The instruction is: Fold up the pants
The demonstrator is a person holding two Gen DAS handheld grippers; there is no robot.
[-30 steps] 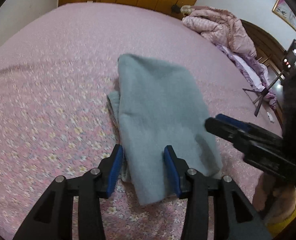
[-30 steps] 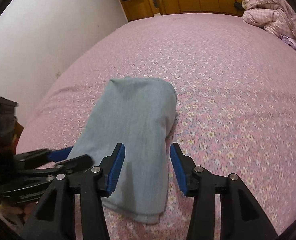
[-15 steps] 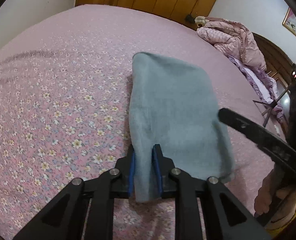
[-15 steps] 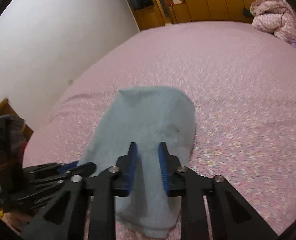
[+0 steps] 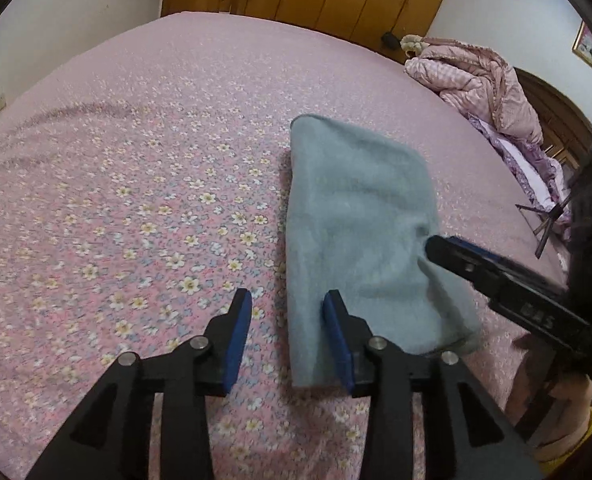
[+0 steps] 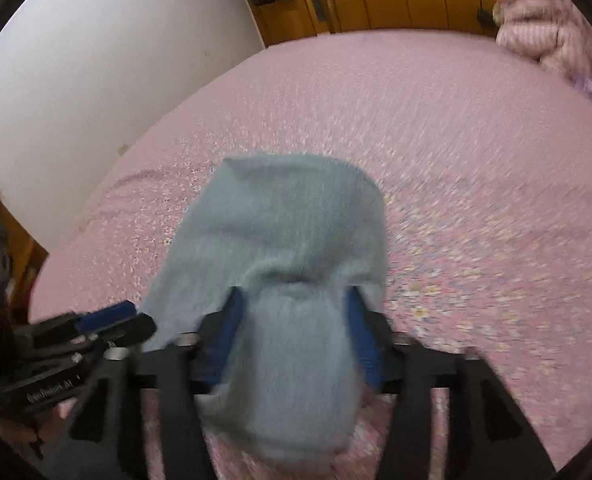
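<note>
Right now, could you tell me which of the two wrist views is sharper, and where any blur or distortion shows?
Left wrist view: sharp, flowers on the bedspread crisp, the folded pants clear; fisheye bends the bed's edges. Right wrist view: motion-blurred throughout, the pants and right gripper smeared, bedspread flowers streaked.

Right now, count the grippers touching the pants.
1, maybe 2. The right gripper is open with the pants bunched between its fingers. The left gripper is open at their near left edge; contact unclear.
</note>
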